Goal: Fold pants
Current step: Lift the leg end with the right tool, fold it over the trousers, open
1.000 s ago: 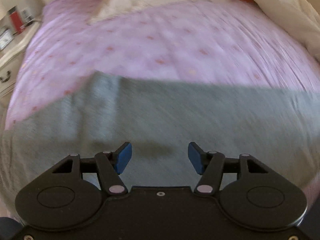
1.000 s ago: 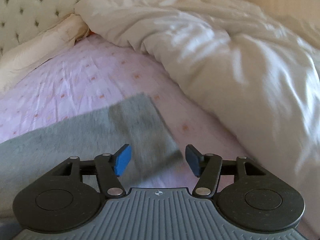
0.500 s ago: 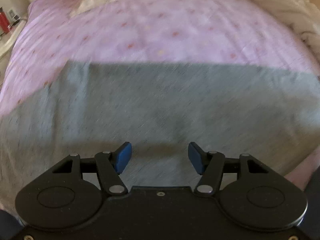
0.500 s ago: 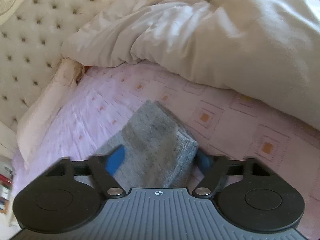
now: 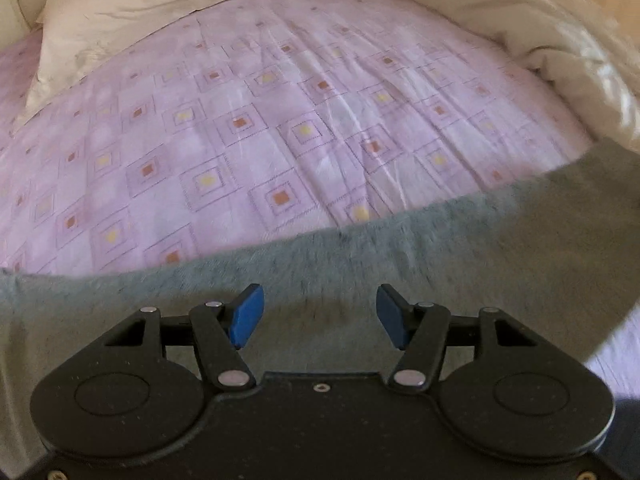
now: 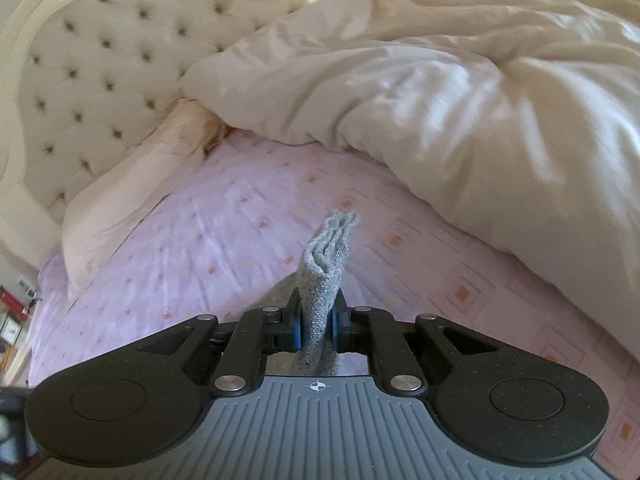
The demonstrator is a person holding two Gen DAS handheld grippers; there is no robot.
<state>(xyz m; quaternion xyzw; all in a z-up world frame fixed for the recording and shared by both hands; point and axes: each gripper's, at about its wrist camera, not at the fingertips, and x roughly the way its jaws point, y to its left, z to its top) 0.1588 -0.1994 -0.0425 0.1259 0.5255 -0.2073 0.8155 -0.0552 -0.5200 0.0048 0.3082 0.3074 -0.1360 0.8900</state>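
Note:
Grey pants (image 5: 460, 256) lie as a long folded band across the pink patterned bedsheet (image 5: 248, 132) in the left wrist view. My left gripper (image 5: 316, 316) hovers just above this fabric, open, nothing between its blue pads. In the right wrist view my right gripper (image 6: 316, 330) is shut on a folded end of the pants (image 6: 326, 276). That end sticks up between the pads, showing several stacked layers, lifted off the sheet (image 6: 224, 232).
A bulky white duvet (image 6: 460, 112) is heaped along the right side of the bed. A cream pillow (image 5: 132, 8) lies at the head, in front of a tufted headboard (image 6: 92, 68). A nightstand with small items (image 6: 12, 320) stands at the far left.
My right gripper closed on the end of the pants and raised it. The left gripper stayed open and drew back toward the near edge of the fabric.

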